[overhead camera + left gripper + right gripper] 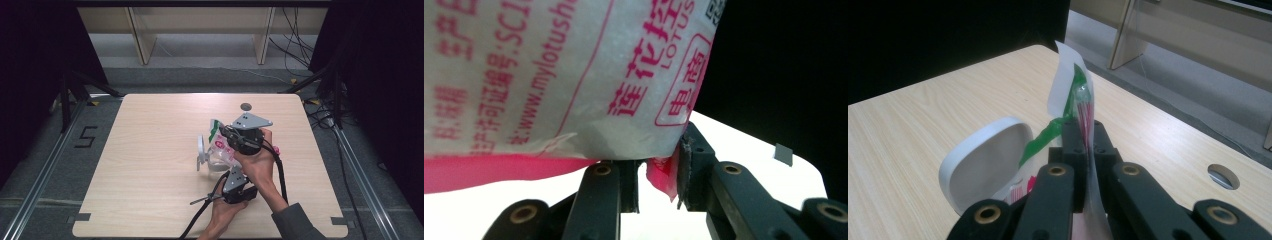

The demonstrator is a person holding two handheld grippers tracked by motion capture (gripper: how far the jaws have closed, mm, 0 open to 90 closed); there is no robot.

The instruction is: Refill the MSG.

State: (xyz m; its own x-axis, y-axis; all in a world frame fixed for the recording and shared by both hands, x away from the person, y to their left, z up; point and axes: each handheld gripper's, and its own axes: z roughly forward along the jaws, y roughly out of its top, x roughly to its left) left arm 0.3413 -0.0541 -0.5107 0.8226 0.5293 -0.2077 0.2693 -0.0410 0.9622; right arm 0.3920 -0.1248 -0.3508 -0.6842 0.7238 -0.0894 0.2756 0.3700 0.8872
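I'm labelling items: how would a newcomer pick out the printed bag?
On the wooden table, look right of centre, between the two claws. The bag hangs above a clear container with an open white lid; it alone bears pink print and a green edge.

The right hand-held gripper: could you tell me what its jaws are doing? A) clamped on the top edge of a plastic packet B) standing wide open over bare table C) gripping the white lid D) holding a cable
A: in the right gripper view the right hand-held gripper has its jaws pressed together on the packet, with its top edge rising between them.
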